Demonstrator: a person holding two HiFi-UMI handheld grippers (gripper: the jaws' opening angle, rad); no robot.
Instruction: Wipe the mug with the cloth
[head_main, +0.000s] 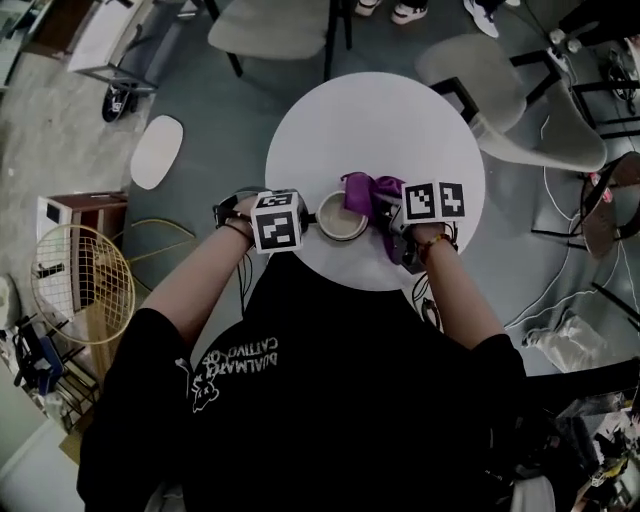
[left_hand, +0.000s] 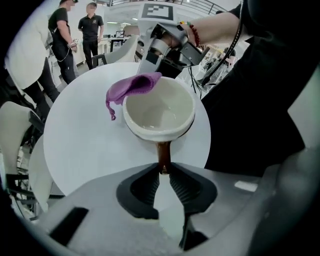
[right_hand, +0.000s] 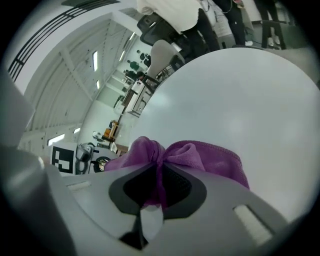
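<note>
A cream mug (head_main: 342, 216) (left_hand: 159, 112) with a brown handle (left_hand: 163, 155) stands on the round white table (head_main: 400, 120). My left gripper (head_main: 305, 222) (left_hand: 163, 172) is shut on that handle, at the mug's left in the head view. My right gripper (head_main: 385, 215) (right_hand: 159, 192) is shut on a purple cloth (head_main: 362, 190) (right_hand: 195, 157) (left_hand: 131, 89). The cloth lies over the mug's far right rim. The mug's inside looks empty.
Beige chairs (head_main: 520, 110) stand around the far side of the table. A wire basket (head_main: 80, 285) and a wooden box (head_main: 85, 215) are on the floor at left. Cables (head_main: 560, 300) trail at right. Two people (left_hand: 75, 35) stand beyond the table in the left gripper view.
</note>
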